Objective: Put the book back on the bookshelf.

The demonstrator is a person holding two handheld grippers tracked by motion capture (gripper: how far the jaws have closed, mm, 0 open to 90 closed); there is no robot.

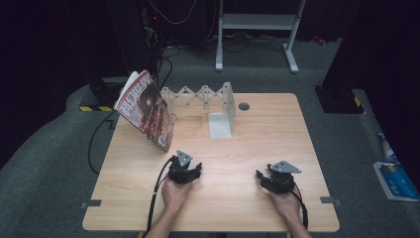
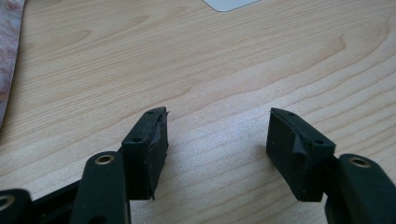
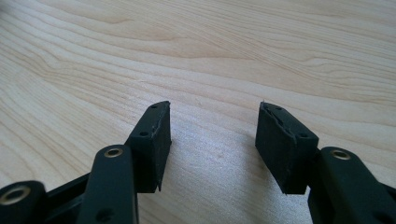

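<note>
Apparently nothing has begun: both the left gripper (image 1: 185,171) and right gripper (image 1: 277,179) rest low in the frame on the worktop (image 1: 257,144), fingers (image 2: 149,149) spread and empty. Magazine (image 1: 146,109) leans upper left beside the rack (image 1: 208,96), untouched.

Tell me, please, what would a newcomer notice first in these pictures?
The red magazine catches the eye first: it stands tilted at the far left of the wooden table, leaning against a grey expanding rack. Near the front edge, two hands hold the left claw and the right claw low over bare wood, both with jaws apart and nothing between them.
</note>
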